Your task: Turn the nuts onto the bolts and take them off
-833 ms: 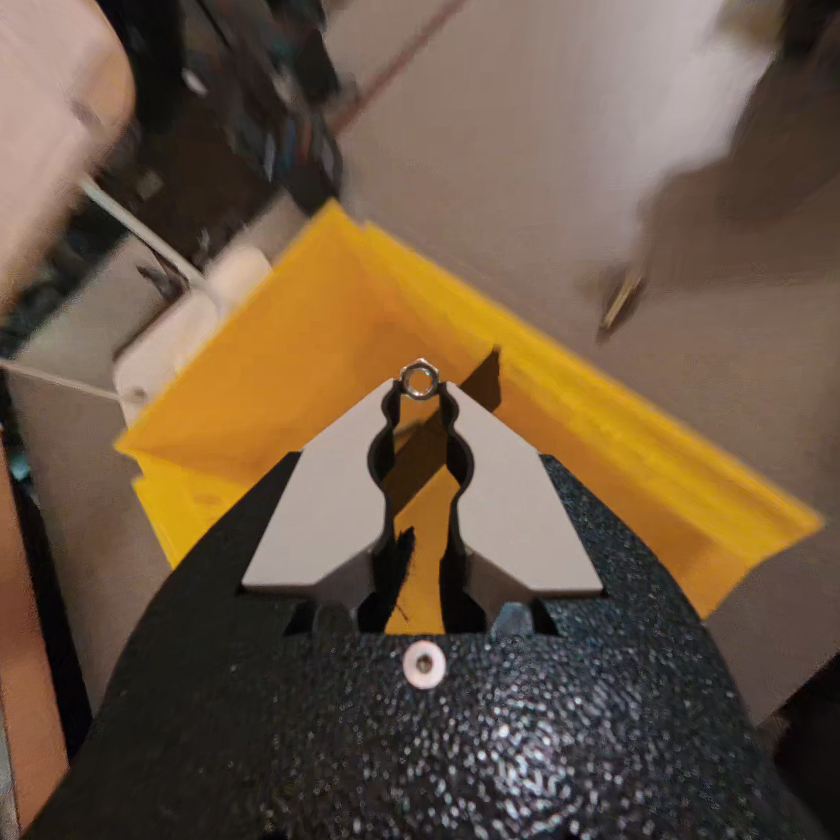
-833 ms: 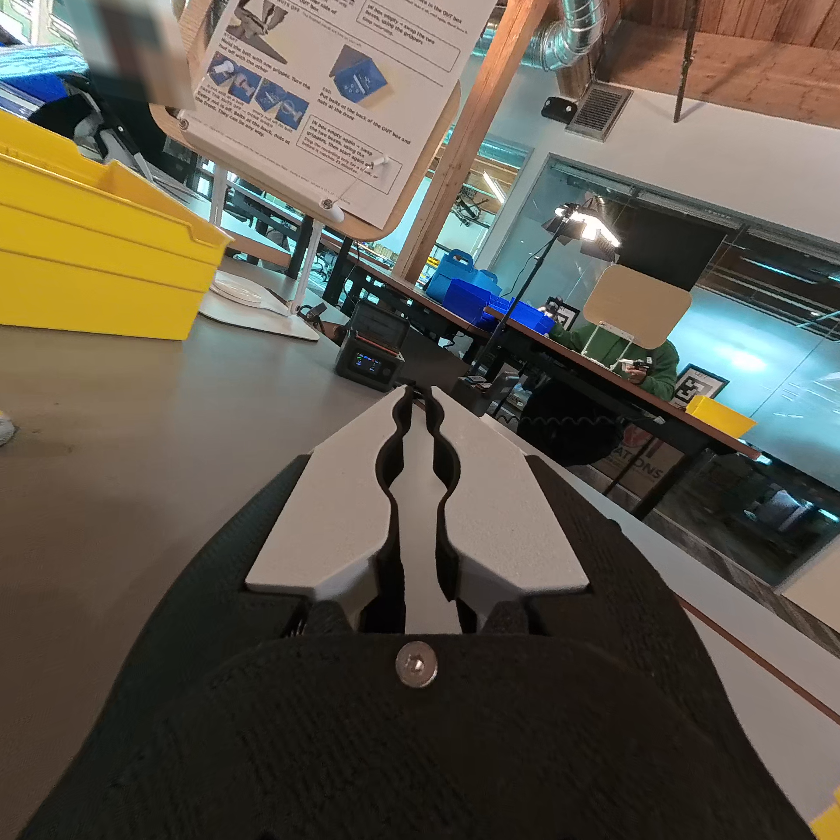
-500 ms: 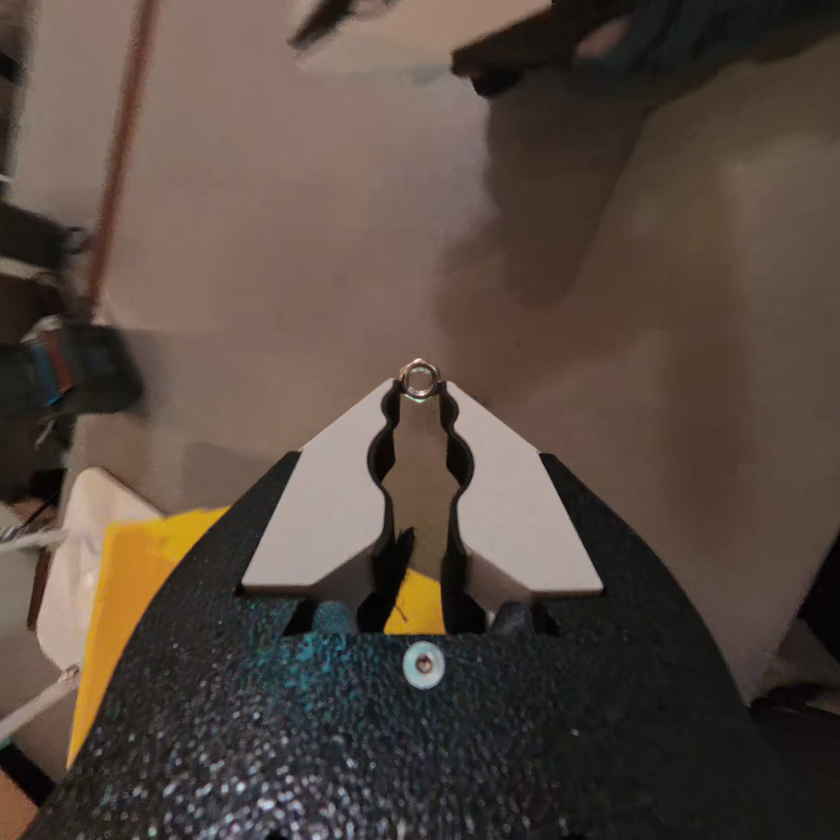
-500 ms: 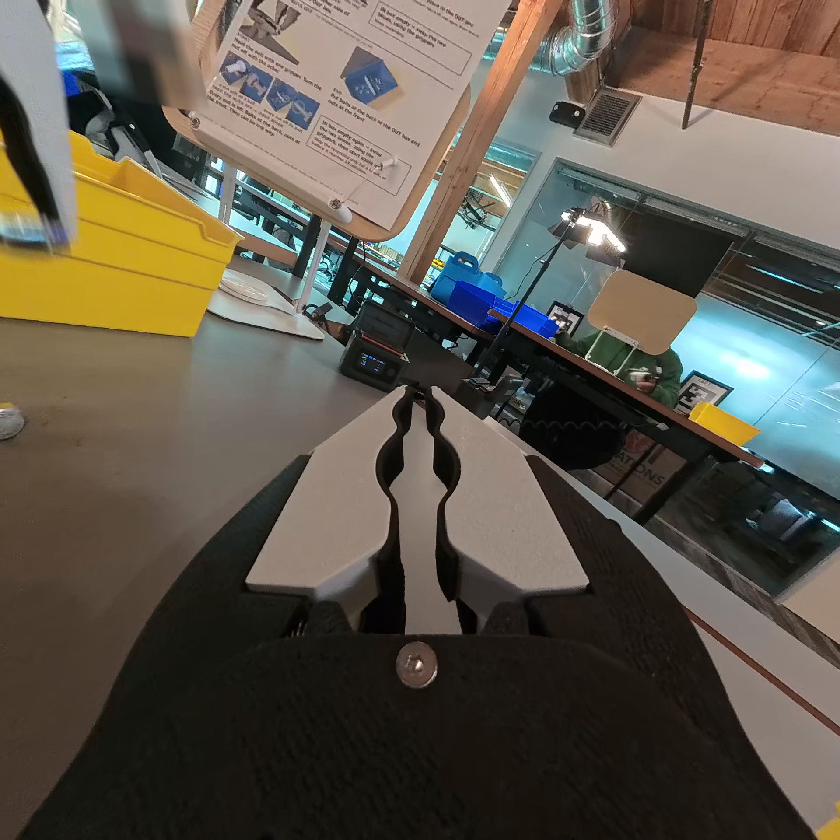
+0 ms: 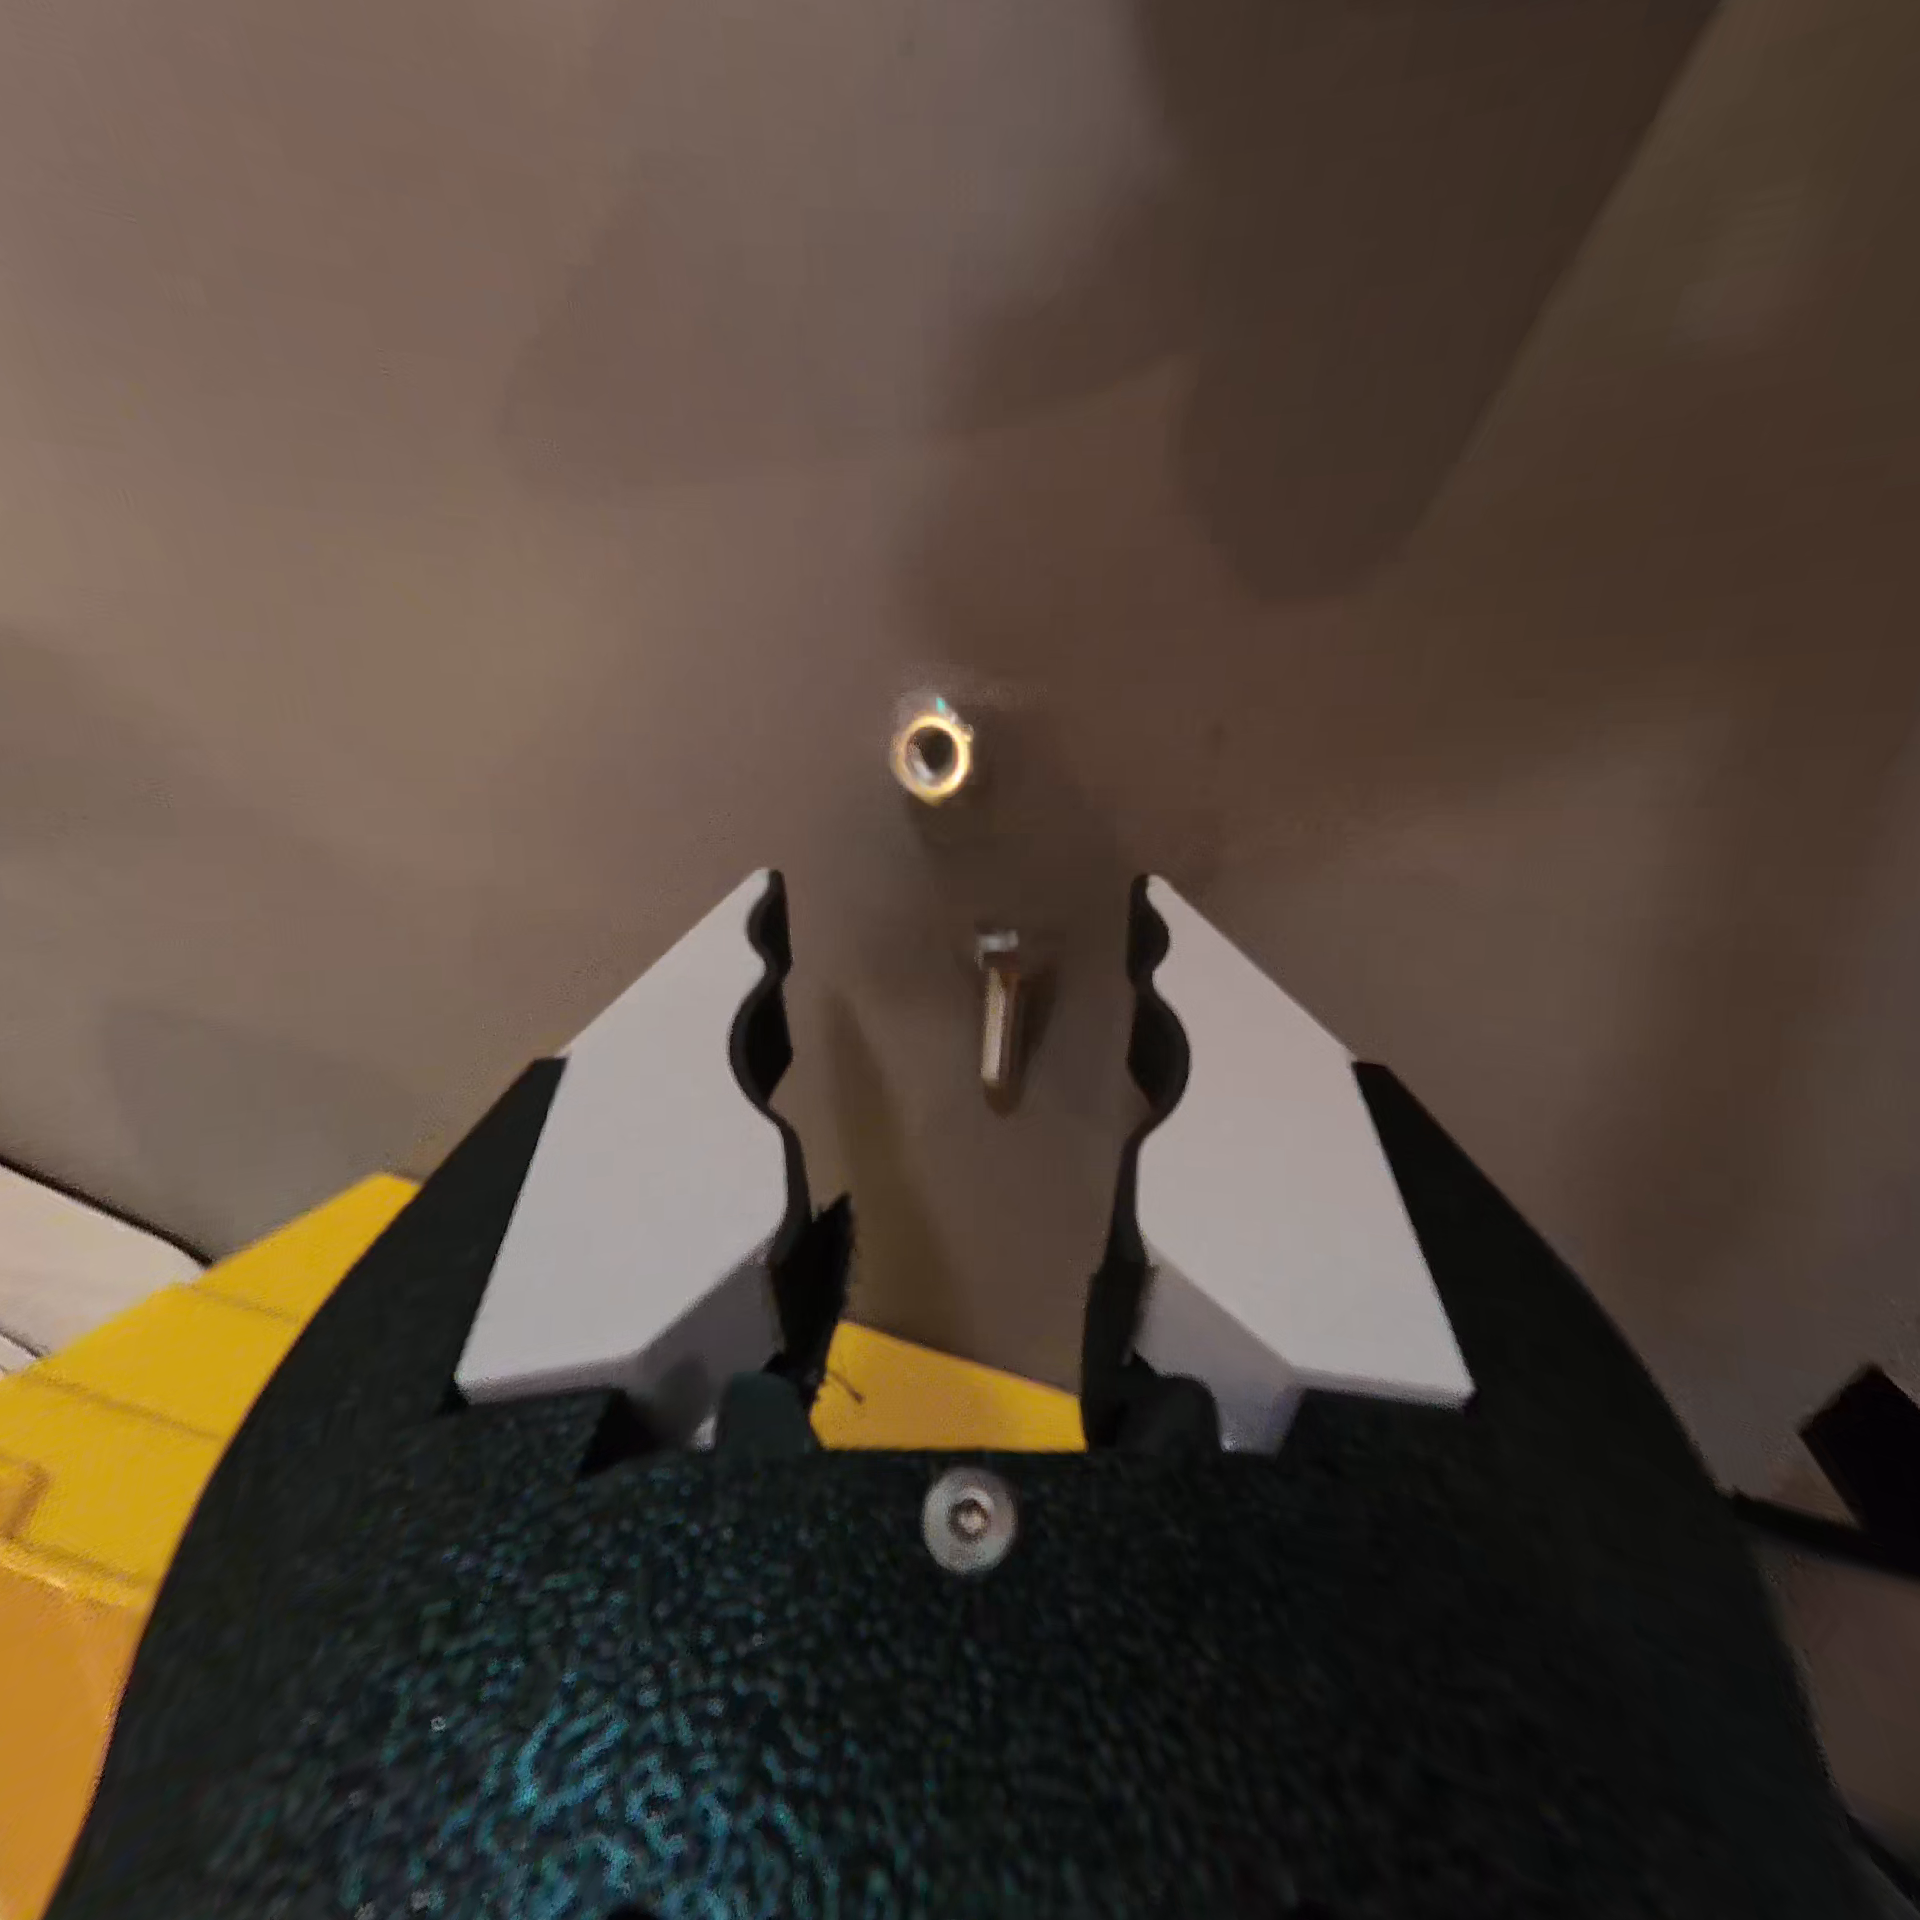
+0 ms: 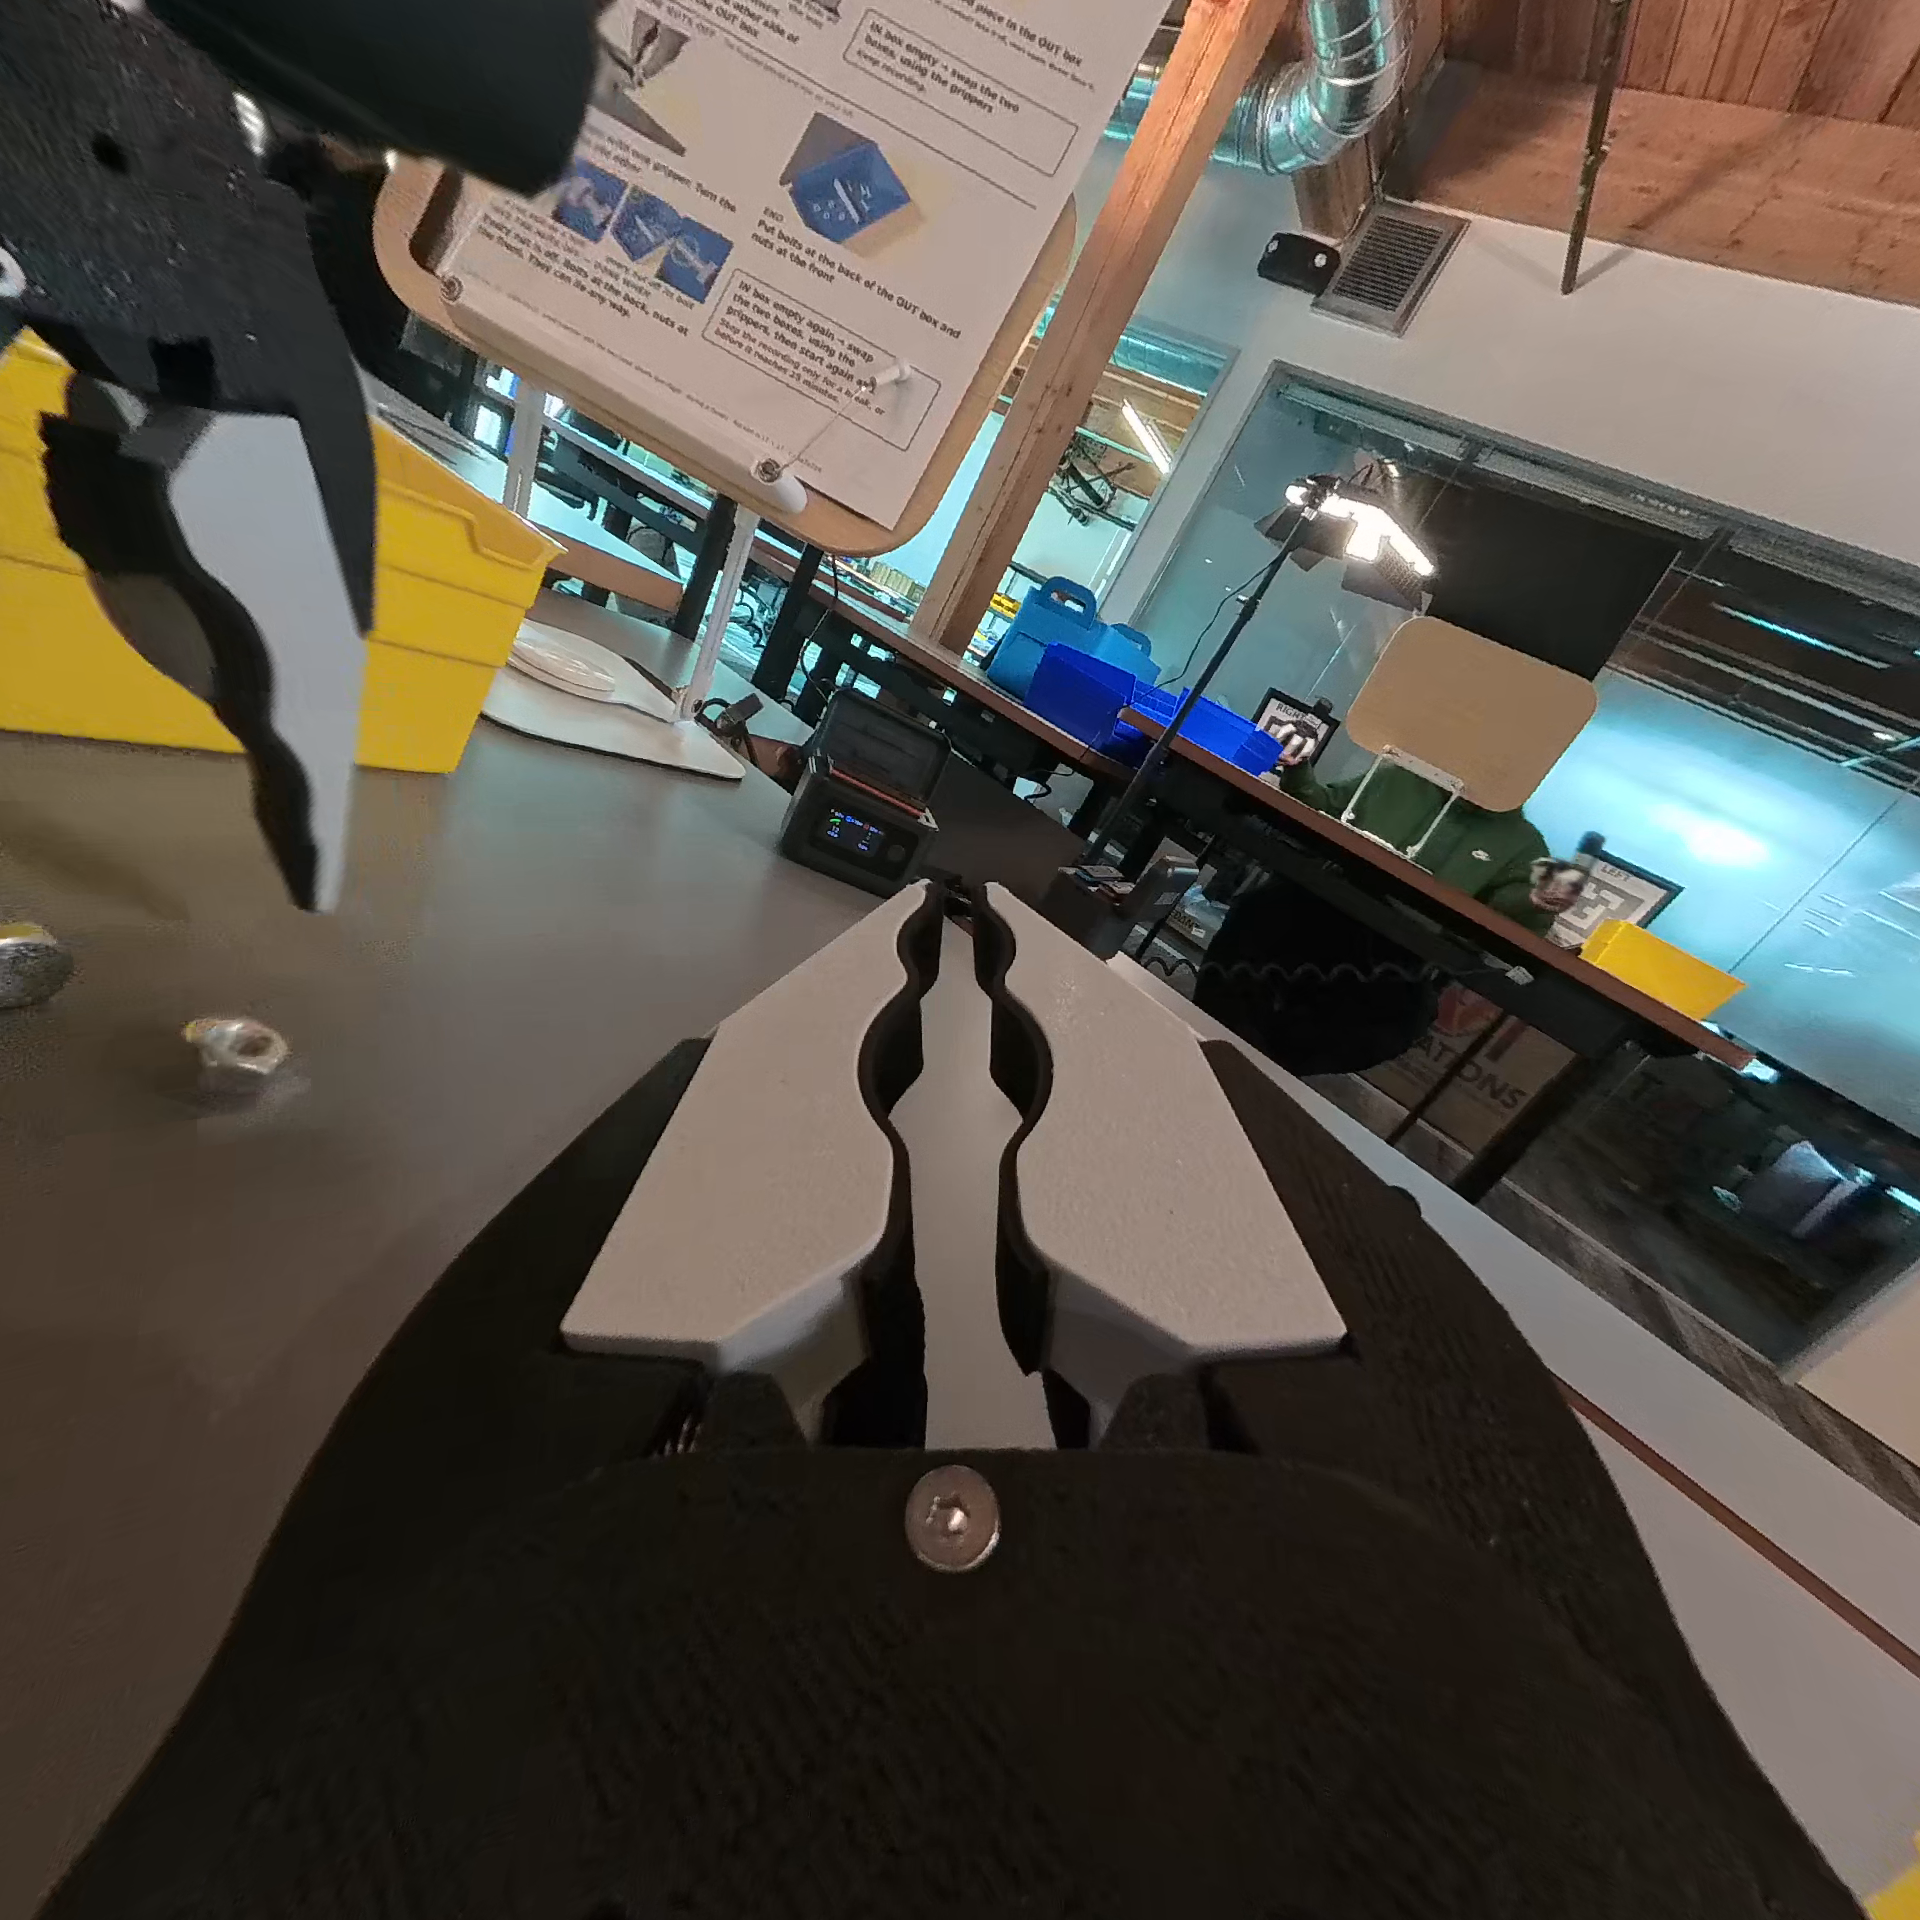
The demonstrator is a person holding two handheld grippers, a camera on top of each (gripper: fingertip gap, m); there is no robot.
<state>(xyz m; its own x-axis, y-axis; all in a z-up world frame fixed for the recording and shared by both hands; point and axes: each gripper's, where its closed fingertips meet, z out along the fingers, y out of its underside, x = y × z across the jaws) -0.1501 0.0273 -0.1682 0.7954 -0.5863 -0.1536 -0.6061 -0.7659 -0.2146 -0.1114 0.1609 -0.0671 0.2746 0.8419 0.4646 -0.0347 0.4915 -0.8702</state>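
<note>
A silver nut (image 5: 932, 750) lies on the grey-brown table (image 5: 520, 520), just beyond my left gripper's fingertips. A silver bolt (image 5: 1000, 1013) lies on the table between the open jaws, its head toward the nut. My left gripper (image 5: 956, 883) is open, empty and points down at both. In the right wrist view the nut (image 6: 237, 1047) and the bolt's head (image 6: 26, 966) lie at the left, under one finger of the left gripper (image 6: 260, 623). My right gripper (image 6: 961, 891) is shut and empty, low over the table (image 6: 468, 1039), to the right of the parts.
Stacked yellow bins (image 6: 447, 613) stand behind the parts; a yellow bin's corner (image 5: 125, 1403) shows at the lower left of the left wrist view. An instruction board on a white stand (image 6: 790, 208) and a small black device (image 6: 868, 821) stand at the table's far side.
My left gripper has swung from above the yellow bin to above the table and opened. It has let go of the nut, which now lies beside the bolt. The right gripper has hardly moved.
</note>
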